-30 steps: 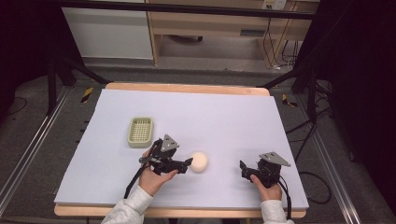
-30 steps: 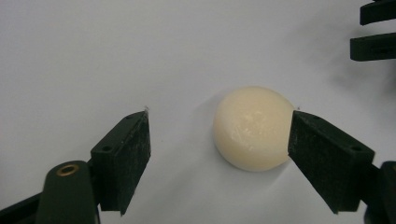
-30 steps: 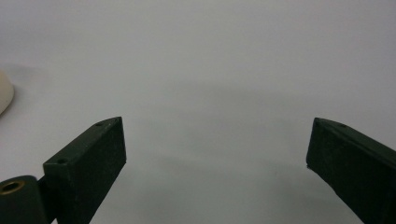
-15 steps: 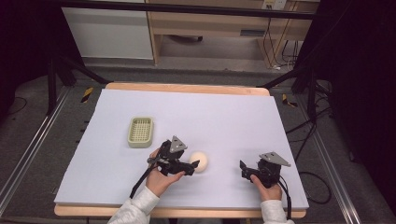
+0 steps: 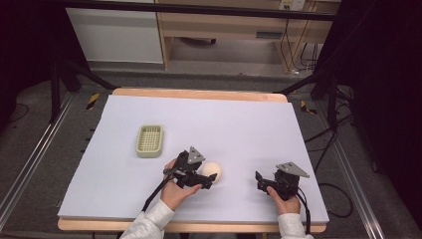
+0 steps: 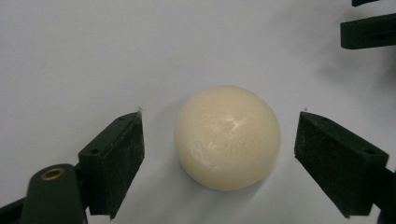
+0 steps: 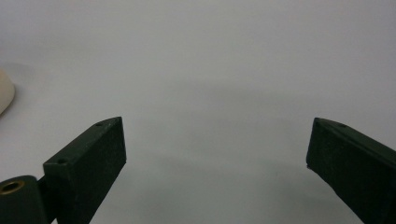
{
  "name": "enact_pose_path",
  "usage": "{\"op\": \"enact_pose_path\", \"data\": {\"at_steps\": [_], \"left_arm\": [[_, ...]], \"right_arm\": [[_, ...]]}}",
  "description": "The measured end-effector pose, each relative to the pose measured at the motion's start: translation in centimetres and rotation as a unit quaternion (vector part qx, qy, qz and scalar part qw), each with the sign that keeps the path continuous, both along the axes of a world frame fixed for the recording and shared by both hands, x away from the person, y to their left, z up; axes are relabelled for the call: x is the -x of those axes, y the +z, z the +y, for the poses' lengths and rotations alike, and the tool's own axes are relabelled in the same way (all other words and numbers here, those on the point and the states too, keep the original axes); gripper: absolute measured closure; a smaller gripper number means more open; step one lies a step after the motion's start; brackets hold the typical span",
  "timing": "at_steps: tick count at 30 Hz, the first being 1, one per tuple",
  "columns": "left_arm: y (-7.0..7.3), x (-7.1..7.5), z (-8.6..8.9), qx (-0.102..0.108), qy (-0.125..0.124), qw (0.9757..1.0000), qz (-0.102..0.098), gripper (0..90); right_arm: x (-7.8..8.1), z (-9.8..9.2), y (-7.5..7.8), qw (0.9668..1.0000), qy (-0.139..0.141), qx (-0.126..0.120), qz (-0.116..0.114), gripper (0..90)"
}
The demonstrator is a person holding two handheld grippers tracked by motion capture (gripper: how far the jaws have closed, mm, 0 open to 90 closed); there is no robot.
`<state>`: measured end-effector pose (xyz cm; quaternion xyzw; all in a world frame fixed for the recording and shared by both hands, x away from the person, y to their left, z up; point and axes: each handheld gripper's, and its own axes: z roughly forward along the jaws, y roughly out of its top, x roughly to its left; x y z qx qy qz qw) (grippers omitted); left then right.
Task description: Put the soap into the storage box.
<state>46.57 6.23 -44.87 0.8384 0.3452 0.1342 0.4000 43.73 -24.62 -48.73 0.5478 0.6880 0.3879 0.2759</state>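
Observation:
A cream ball (image 5: 214, 169) rests on the pale mat, just right of my left gripper (image 5: 211, 176). In the left gripper view the ball (image 6: 227, 137) lies between the two black jaws of the left gripper (image 6: 220, 113), with a gap on each side. The jaws have just been opening and neither pad touches the ball. My right gripper (image 5: 259, 180) sits on the mat further right, pointing left toward the ball. Its jaws stand wide in the right gripper view, where the right gripper (image 7: 215, 122) has nothing between them. The ball's edge (image 7: 4, 91) shows at the far left of that view.
A small pale green basket (image 5: 150, 140) stands on the mat to the left, behind my left hand. The lavender mat (image 5: 224, 119) covers a wooden table (image 5: 199, 93). The right gripper's jaws (image 6: 366, 29) show in the top right corner of the left gripper view.
My left gripper has moved right up to the ball, so the ball now lies between its jaws. The right gripper and the basket have stayed put.

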Motion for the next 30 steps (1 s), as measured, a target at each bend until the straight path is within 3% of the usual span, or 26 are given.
{"op": "enact_pose_path", "data": {"at_steps": [30], "left_arm": [[-1.8, -1.0, -1.8, -0.035, -0.008, 0.9991, 0.022, 16.3]], "right_arm": [[0.0, 0.0, 0.0, 1.0, 0.001, 0.001, 0.0, 5.3]]}}
